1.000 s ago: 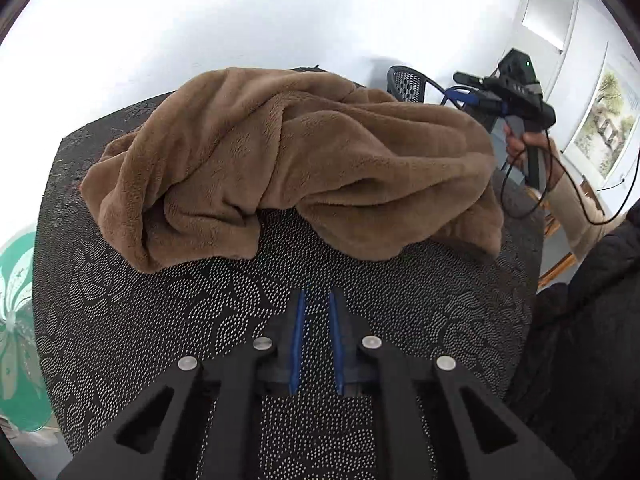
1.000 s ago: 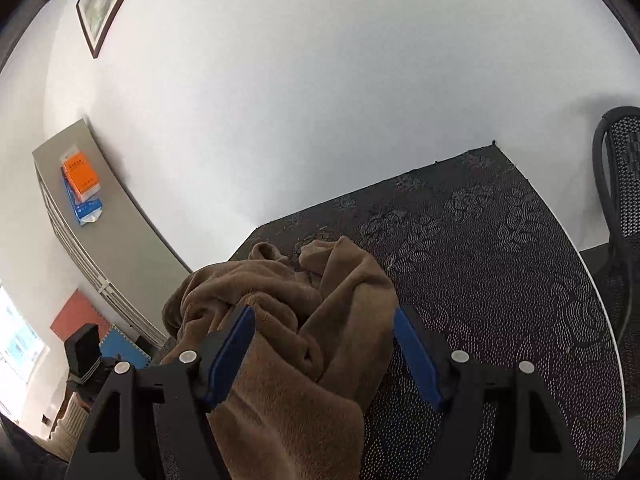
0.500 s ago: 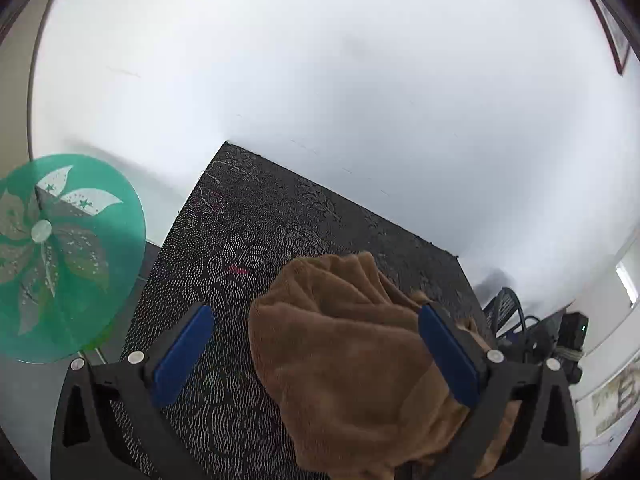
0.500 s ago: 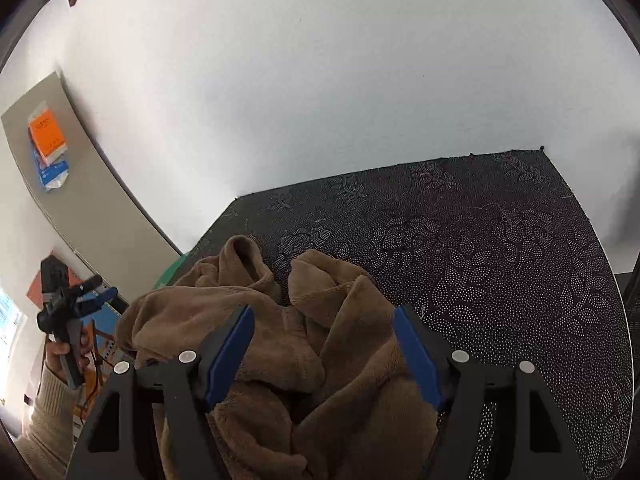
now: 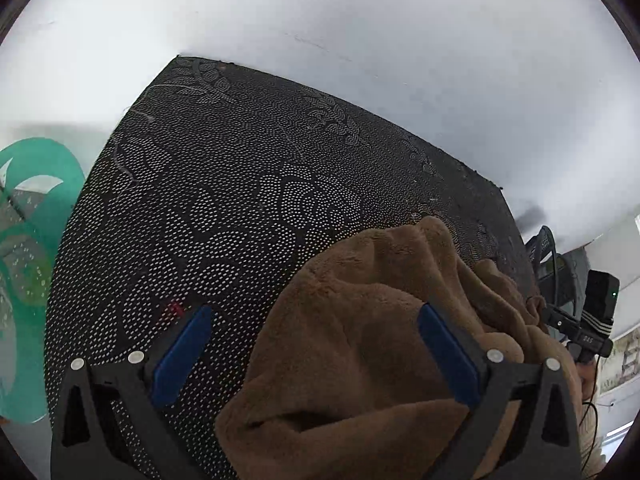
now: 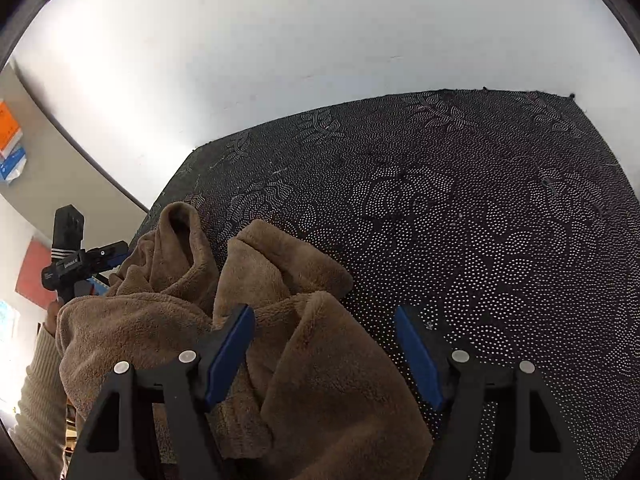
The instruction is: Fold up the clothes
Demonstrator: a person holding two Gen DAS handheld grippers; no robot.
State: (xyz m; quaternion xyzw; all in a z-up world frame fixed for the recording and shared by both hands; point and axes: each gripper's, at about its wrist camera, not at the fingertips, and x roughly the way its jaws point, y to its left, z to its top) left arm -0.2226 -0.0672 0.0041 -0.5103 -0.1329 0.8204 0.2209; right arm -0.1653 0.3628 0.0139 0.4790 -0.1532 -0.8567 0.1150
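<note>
Clothes here mean one brown fleece garment (image 5: pixel 360 344), heaped unfolded on the near part of a black dotted table (image 5: pixel 240 184); left gripper (image 5: pixel 316 356) spread wide, jaws closing, fleece between them, pads not pressing; right gripper (image 6: pixel 326 350) spread, fleece under its left pad (image 6: pixel 230 350), right pad over bare table.

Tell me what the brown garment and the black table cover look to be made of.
Brown garment: probably plush fleece, matte, with fuzzy nap and soft thick folds. Black table cover: seemingly textured fabric or vinyl, with raised pale dots forming floral shapes; which one is unclear.
</note>
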